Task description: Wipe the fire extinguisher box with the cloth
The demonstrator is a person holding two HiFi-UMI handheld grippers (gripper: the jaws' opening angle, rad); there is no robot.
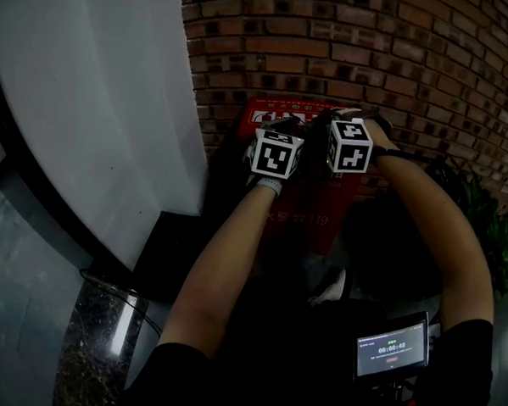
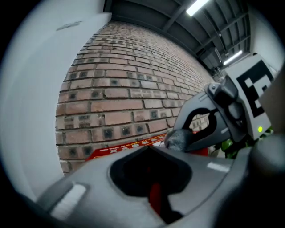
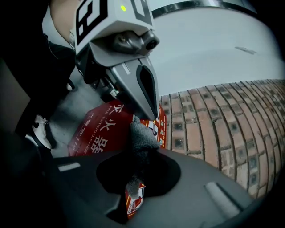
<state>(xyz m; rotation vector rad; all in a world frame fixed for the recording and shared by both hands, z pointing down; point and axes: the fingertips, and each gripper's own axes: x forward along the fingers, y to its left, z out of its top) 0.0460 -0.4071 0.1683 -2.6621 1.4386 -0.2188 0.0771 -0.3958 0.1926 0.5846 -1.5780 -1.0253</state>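
The red fire extinguisher box [image 1: 310, 212] [image 2: 129, 149] [image 3: 95, 133] stands on the floor against a brick wall [image 1: 381, 38]. Both grippers hover close together over its top. My right gripper [image 1: 330, 122] [image 3: 140, 156] is shut on a grey cloth [image 3: 141, 136] [image 2: 177, 139], which bunches up above its jaws and hangs down through them. My left gripper [image 1: 294, 126] [image 2: 151, 153] [image 3: 151, 116] has its jaws together, tips right beside the top of the cloth bunch. Only red box shows through its narrow gap. In the head view the marker cubes hide the cloth.
A white curved column [image 1: 96, 104] rises at the left with a black base [image 1: 167, 245]. A green plant [image 1: 488, 219] [image 2: 227, 144] sits right of the box. My shoe [image 1: 330, 285] [image 3: 41, 131] is near the box front. A small screen [image 1: 391, 345] hangs at my waist.
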